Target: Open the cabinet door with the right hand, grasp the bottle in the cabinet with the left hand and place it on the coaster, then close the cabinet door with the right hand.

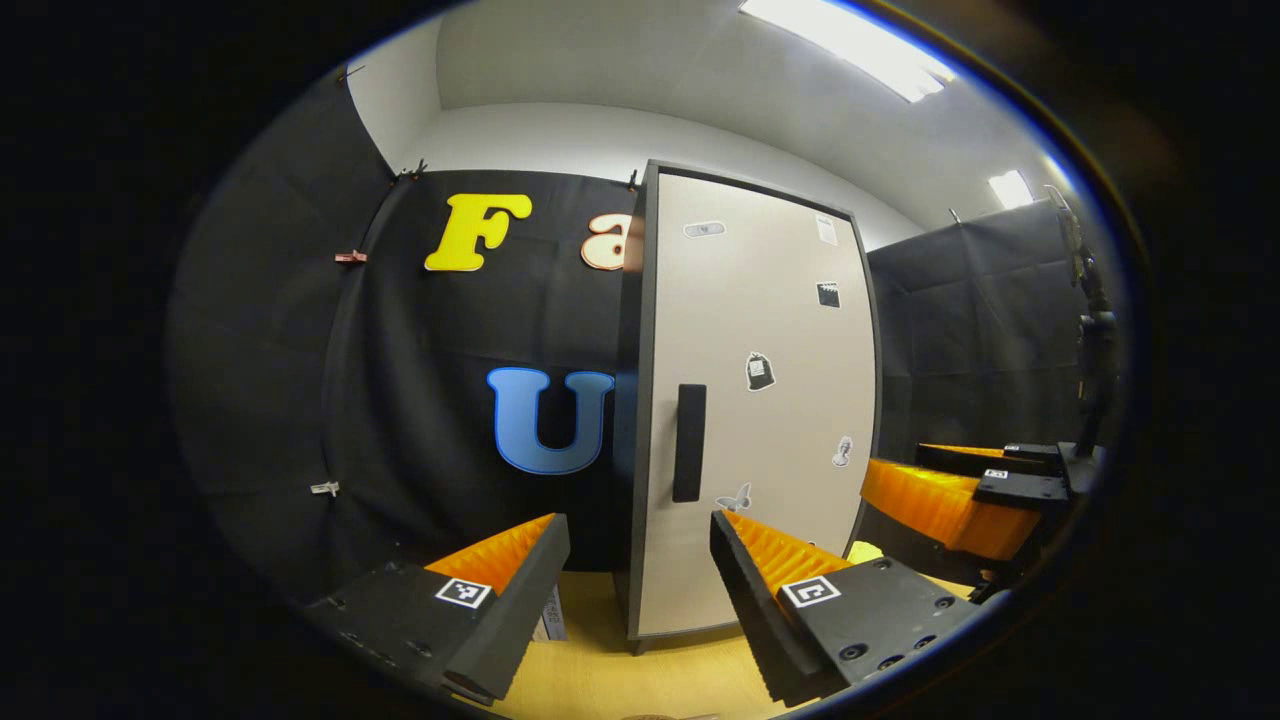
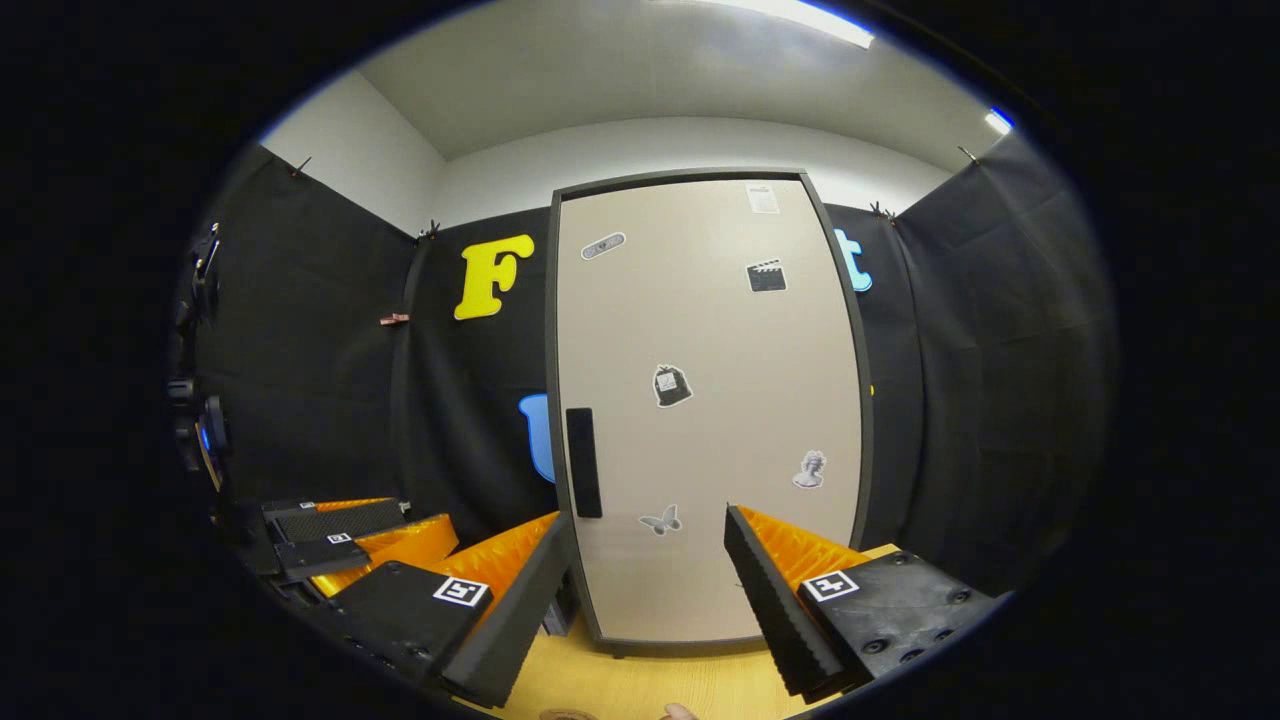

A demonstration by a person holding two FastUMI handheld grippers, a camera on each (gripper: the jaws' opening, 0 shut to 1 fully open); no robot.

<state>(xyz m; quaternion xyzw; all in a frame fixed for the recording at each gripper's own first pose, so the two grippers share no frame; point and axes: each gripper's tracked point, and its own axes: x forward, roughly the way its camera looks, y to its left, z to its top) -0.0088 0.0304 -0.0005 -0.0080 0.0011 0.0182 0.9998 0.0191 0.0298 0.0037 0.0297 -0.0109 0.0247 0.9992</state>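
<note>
A: In the left gripper view, what does the left claw show?

B: Its two fingers stand spread apart with nothing between them. They point toward the cabinet, which stands upright on the wooden desk toward the desk's far edge, against the booth's black cloth wall.

A: How does the cabinet door stand?

B: It is closed, flush within its dark frame. A dark vertical handle sits near the door's left edge, about mid-height. Several small stickers are scattered over the pale panel.

A: Where is the bottle?

B: It cannot be seen; the shut door covers the cabinet's interior.

A: And the right claw in the right gripper view?

B: Its fingers are likewise spread, gripping nothing, and they face the same door almost squarely. The handle lies just above the left finger, apart from it.

A: Does either view show the other gripper?

B: Yes. The right gripper view shows the left claw low at the left, well apart from the cabinet. The left gripper view shows the right claw at the right, beside the cabinet's right side.
</note>
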